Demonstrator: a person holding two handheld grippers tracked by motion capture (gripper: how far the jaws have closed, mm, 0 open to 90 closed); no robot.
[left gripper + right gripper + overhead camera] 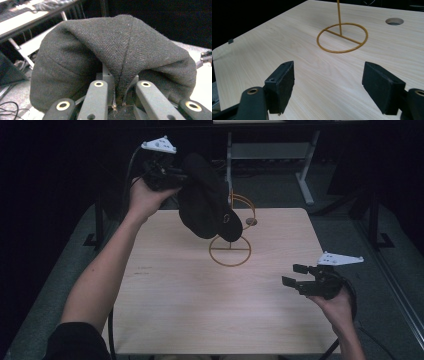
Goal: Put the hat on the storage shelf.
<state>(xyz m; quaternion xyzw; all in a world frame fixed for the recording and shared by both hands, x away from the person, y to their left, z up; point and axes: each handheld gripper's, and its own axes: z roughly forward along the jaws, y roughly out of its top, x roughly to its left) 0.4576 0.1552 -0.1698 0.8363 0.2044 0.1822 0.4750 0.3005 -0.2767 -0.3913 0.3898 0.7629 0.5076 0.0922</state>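
Black grippers [170, 177], white three-cornered plates [159, 144], brass rivets, dark sleeve [75, 340]

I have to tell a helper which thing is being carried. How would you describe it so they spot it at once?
Start at the pale wooden table, then find the gold wire stand near its far middle. Hanging above that stand is a dark woven cap, pinched in the left gripper: the one soft, dark cloth thing here.

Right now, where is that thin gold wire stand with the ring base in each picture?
High view: gold wire stand at table centre, its top behind the black wool cap.
Left gripper view: not in it.
Right gripper view: ring base upper centre.
Shared landmark: round hole in the table near the stand.
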